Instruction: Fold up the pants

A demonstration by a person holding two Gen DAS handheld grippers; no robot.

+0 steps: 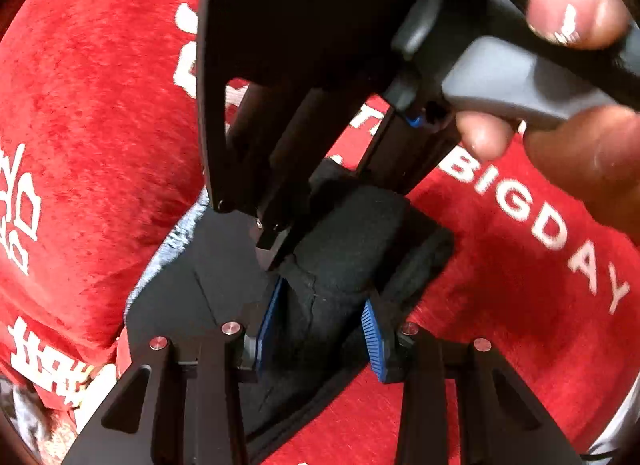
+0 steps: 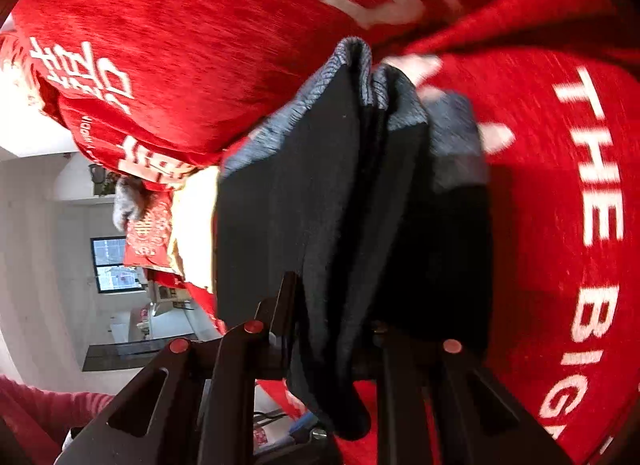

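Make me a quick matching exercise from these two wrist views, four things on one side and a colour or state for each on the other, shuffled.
Things:
1. plush blanket
2. dark folded pants
3. left gripper
4. lettering THE BIG DAY

Descriptions:
A. white
B. black with a grey knit band
C. red
D. blue ribbed pads closed on cloth

Pairs: 1-C, 2-B, 3-D, 4-A

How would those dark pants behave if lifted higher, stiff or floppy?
Probably floppy: the pants bunch into soft folds between the right gripper fingers. Likely light, since a pinch by the left gripper seems to hold them. The knit looks grippy, not slippery.
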